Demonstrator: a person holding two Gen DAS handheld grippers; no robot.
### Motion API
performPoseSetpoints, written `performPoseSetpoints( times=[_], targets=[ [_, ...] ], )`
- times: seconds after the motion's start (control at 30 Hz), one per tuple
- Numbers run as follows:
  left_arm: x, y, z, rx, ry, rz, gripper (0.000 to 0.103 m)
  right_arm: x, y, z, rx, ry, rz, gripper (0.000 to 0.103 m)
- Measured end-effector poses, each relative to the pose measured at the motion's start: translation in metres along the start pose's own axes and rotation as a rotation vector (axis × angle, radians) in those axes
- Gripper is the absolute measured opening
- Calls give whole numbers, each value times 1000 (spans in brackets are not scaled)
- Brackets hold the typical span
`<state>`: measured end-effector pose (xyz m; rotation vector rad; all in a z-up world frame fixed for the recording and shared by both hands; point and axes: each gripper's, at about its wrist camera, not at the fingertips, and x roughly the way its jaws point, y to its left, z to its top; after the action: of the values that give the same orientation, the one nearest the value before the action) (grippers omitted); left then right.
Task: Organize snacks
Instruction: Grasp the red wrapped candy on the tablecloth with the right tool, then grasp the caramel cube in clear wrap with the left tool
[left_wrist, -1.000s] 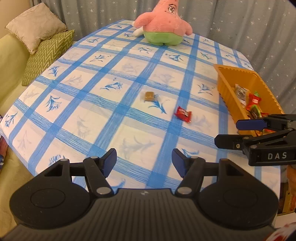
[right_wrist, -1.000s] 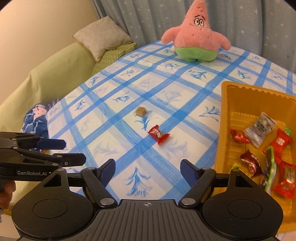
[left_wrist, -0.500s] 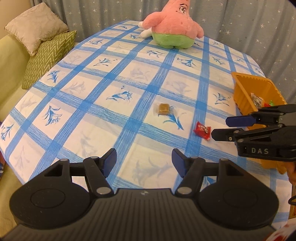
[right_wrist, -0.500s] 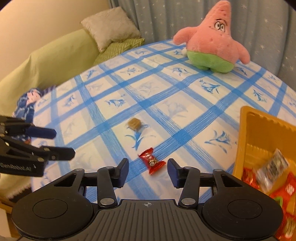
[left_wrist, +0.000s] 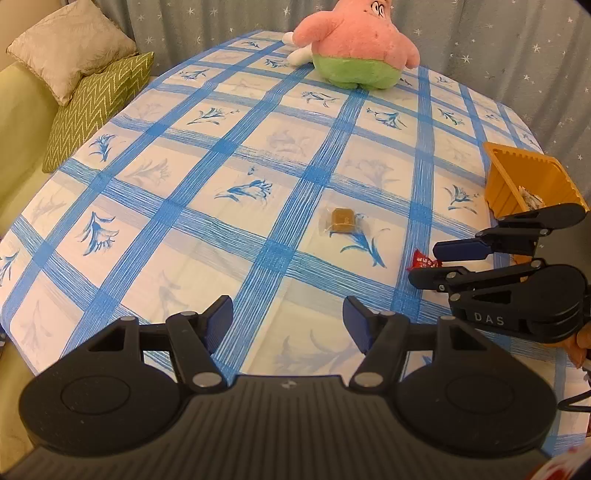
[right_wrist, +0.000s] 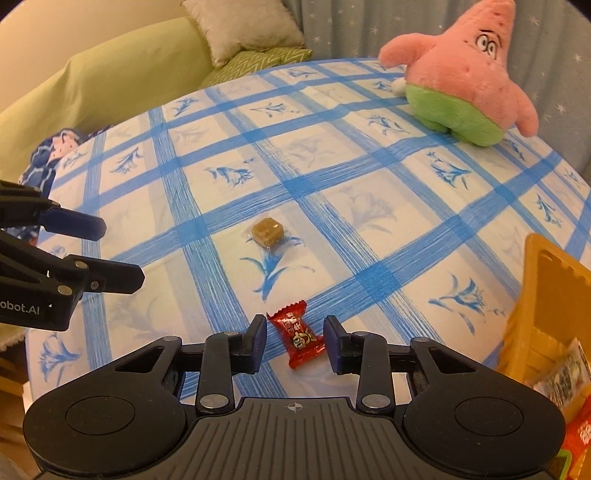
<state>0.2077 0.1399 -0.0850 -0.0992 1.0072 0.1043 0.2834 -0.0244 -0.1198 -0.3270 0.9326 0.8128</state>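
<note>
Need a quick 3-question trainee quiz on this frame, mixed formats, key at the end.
1. True or false: the red candy lies between the right gripper fingers, pads not yet pressing it.
2. Which loose snack lies farther from the orange tray: A) red candy, B) brown candy?
3. Fill in: the left gripper holds ____.

Key: 1 true; 2 B; 3 nothing, jaws open.

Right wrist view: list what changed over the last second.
The right hand-held gripper came down from beside the orange tray to the red candy, and its jaws have just been closing; the candy now lies between them, not yet pinched. The brown candy and pink plush toy stayed put, and the left hand-held gripper stayed open.
</note>
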Motion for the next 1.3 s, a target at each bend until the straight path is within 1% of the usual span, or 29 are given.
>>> performPoseSetpoints(
  times=[0.2,0.23,0.33,0.5,0.63,0.77,0.87,1.03,1.17,1.3],
  targets=[
    [4,2,4,-2,-2,2,63,7,-2,2,-7,14,11,32],
    [5,2,5,-1,-2,2,63,8,-2,2,-9,15,12,30],
    [8,2,7,4,-3,2,63,11,-3,2,-6,19,16,21],
    [12,-1,10,21,-13,-6,63,9,-7,2,32,9,14,19],
    [16,-6,15,51,-36,-19,63,2,-16,3,106,-15,4,19],
    [22,-13,22,100,-76,-35,62,-10,-28,7,193,-50,-11,19],
    [31,-21,26,170,-104,-48,61,-20,-36,9,244,-75,-15,19],
    [53,-25,34,285,-97,-39,59,-32,-46,9,299,-104,-32,19],
    [67,-31,40,352,-92,-60,59,-39,-51,8,333,-115,-45,19],
    [81,-38,43,404,-94,-45,58,-43,-55,7,351,-123,-59,19]
  ],
)
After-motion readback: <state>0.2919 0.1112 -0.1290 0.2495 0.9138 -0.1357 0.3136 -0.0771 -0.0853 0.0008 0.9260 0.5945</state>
